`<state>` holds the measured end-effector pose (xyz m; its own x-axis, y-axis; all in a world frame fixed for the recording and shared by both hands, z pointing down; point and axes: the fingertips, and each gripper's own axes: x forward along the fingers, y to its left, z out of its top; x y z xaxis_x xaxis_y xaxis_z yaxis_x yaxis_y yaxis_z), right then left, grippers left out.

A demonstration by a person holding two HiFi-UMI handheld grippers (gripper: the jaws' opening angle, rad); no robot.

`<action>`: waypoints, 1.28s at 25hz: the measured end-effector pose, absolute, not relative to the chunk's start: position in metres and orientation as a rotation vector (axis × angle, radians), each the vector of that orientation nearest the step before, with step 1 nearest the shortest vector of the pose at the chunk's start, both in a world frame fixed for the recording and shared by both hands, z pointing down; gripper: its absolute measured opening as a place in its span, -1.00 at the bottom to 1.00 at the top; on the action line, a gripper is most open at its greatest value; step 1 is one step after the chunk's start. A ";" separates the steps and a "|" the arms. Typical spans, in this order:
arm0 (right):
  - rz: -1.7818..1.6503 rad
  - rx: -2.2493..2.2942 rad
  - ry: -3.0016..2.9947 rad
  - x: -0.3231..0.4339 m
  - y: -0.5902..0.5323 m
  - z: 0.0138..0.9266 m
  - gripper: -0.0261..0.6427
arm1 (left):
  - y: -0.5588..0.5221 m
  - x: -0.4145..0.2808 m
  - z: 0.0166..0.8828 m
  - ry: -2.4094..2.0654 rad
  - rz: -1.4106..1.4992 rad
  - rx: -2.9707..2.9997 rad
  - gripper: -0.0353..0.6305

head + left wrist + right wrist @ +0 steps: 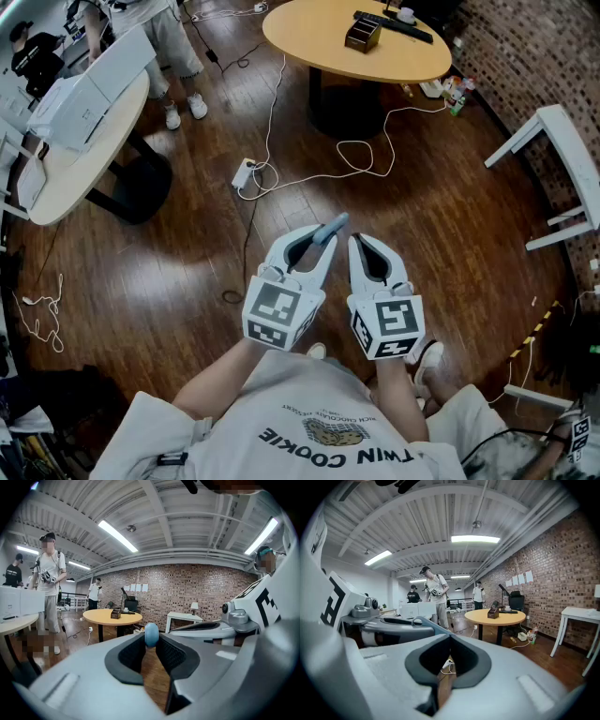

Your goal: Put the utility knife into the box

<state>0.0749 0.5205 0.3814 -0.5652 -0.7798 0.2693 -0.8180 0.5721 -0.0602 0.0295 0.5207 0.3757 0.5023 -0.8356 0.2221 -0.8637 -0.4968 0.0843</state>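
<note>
Nearest: my left gripper [322,247], clamped on utility knife [331,227] for carrying to box [362,35]; right gripper [362,244] pressed together, empty.

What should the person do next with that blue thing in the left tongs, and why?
Probably walk toward the round table: the left tongs grip the utility knife, but the dark box sits on that table, well out of reach.
</note>
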 end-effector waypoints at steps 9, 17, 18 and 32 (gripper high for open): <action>0.271 1.382 -2.558 0.010 0.424 0.379 -0.92 | 0.421 -0.033 0.373 -1.424 0.219 2.581 -0.67; 0.264 1.438 -2.516 -0.036 0.354 0.373 -0.92 | 0.351 -0.079 0.369 -1.374 0.220 2.630 -0.67; 0.265 1.441 -2.511 -0.041 0.348 0.372 -0.92 | 0.345 -0.084 0.369 -1.369 0.216 2.631 -0.67; 0.299 1.449 -2.511 -0.063 0.286 0.377 -0.92 | 0.283 -0.107 0.377 -1.345 0.215 2.610 -0.67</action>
